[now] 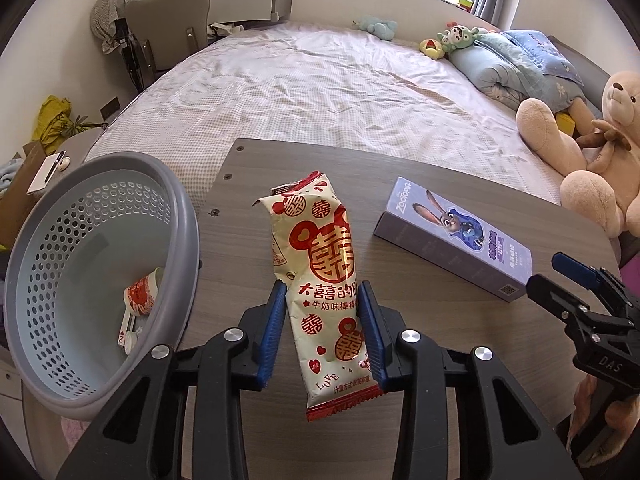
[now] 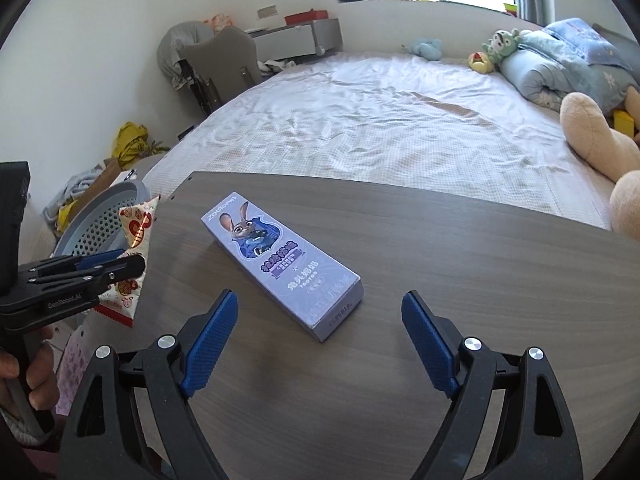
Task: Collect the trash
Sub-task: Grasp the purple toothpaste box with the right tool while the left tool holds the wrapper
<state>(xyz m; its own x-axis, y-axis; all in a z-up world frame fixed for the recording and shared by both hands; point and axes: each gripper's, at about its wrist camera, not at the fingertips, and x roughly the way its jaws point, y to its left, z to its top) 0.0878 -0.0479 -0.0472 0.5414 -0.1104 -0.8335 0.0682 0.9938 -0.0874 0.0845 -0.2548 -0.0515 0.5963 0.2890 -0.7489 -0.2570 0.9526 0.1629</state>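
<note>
My left gripper [image 1: 323, 296] is shut on a cream and red snack wrapper [image 1: 320, 264] and holds it upright above the wooden table [image 1: 420, 320]. The wrapper also shows in the right wrist view [image 2: 134, 256], held by the left gripper [image 2: 130, 264]. A grey perforated trash basket [image 1: 96, 272] stands to the left of the table with a small red and white wrapper [image 1: 140, 294] inside. My right gripper [image 2: 320, 304] is open and empty, just short of a purple box with a rabbit picture [image 2: 280, 256] that lies on the table [image 2: 480, 280]; the box also shows in the left wrist view [image 1: 456, 236].
A bed with a white sheet [image 1: 312, 92] lies behind the table. Plush toys [image 1: 592, 152] and a blue quilt [image 1: 516, 64] sit on its right side. A grey chair [image 1: 168, 28] and a yellow bag [image 1: 56, 120] stand at the left.
</note>
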